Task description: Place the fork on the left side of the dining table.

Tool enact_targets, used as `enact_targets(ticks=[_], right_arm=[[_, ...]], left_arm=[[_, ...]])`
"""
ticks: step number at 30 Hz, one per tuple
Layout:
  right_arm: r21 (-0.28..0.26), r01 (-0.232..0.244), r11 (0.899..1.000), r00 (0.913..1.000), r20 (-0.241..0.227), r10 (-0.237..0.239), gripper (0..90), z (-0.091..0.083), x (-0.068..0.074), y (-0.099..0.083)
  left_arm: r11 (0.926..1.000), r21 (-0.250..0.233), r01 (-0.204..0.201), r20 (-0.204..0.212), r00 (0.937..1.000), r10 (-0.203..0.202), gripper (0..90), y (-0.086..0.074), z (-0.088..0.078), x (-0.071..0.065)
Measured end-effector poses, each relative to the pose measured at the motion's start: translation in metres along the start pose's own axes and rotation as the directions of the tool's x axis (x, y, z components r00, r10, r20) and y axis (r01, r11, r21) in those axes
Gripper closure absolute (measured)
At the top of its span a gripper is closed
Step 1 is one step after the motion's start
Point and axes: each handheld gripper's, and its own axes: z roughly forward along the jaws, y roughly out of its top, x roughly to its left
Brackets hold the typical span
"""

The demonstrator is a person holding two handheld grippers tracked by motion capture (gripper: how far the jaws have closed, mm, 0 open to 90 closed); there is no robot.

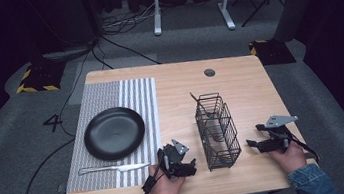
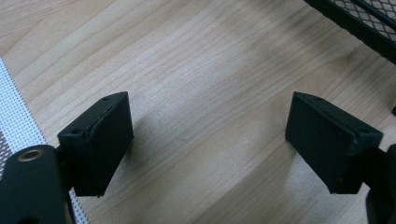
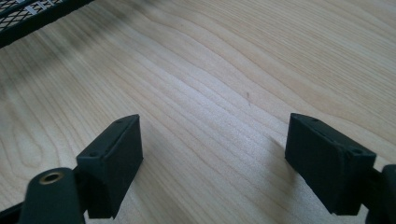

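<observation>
Basket [image 1: 217, 130] untouched; both tools wide, empty.

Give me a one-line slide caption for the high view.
Open left gripper and right gripper flank a black wire basket; a black plate and knife lie on the striped placemat.

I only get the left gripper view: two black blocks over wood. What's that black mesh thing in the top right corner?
Observer: A tall wire basket, standing upright on the table.
Operator: And the white weave at my left edge?
Observer: A striped placemat; a black plate sits on it, and a knife lies along its near edge.
Operator: Is the other hand's tool holding anything?
Observer: No. The right tool has its jaws open over bare wood.
</observation>
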Motion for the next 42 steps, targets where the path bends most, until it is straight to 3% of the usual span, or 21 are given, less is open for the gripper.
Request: enact_targets(ticks=[8,12,13,15,19,22,26,30,31,34,42], right_arm=[[0.001,0.001,1.000,1.0000,0.001,-0.001,19.2,0.000,0.000,0.000],[0.001,0.000,1.000,1.0000,0.001,0.000,19.2,0.000,0.000,0.000],[0.001,0.000,1.000,1.0000,0.001,0.000,19.2,0.000,0.000,0.000],[0.001,0.000,1.000,1.0000,0.001,0.000,19.2,0.000,0.000,0.000],[0.001,0.000,1.000,1.0000,0.002,0.000,19.3,0.000,0.000,0.000],[0.001,-0.001,1.000,1.0000,0.003,0.001,19.3,0.000,0.000,0.000],[0.000,-0.001,1.000,1.0000,0.005,0.001,19.3,0.000,0.000,0.000],[0.000,-0.001,1.000,1.0000,0.006,0.001,19.3,0.000,0.000,0.000],[0.000,-0.001,1.000,1.0000,0.006,0.001,19.3,0.000,0.000,0.000],[0.000,-0.002,1.000,1.0000,0.006,0.002,19.3,0.000,0.000,0.000],[0.000,-0.005,1.000,0.9999,0.010,0.005,19.3,0.000,0.001,0.000]], left_arm=[[0.9999,0.010,-0.011,0.002,0.9999,0.011,30.1,0.001,-0.005,0.003],[0.9994,-0.034,0.005,0.029,0.9996,-0.004,31.7,0.002,-0.014,0.006],[0.9975,-0.060,0.035,0.076,0.9967,-0.031,31.7,0.005,-0.022,0.013],[0.9967,-0.067,0.045,0.092,0.9950,-0.039,31.6,0.006,-0.026,0.016],[0.9876,-0.134,0.082,0.135,0.9889,-0.063,30.7,0.018,-0.055,0.033],[0.9832,-0.157,0.093,0.154,0.9856,-0.069,29.9,0.024,-0.064,0.039],[0.9797,-0.182,0.084,0.166,0.9846,-0.053,28.3,0.042,-0.080,0.051],[0.9769,-0.197,0.084,0.179,0.9826,-0.049,28.0,0.053,-0.087,0.055],[0.9760,-0.207,0.067,0.168,0.9853,-0.032,28.8,0.061,-0.091,0.056],[0.9730,-0.226,0.046,0.154,0.9879,-0.011,30.0,0.068,-0.093,0.057],[0.9628,-0.268,0.036,0.178,0.9839,0.013,32.2,0.091,-0.092,0.062]])
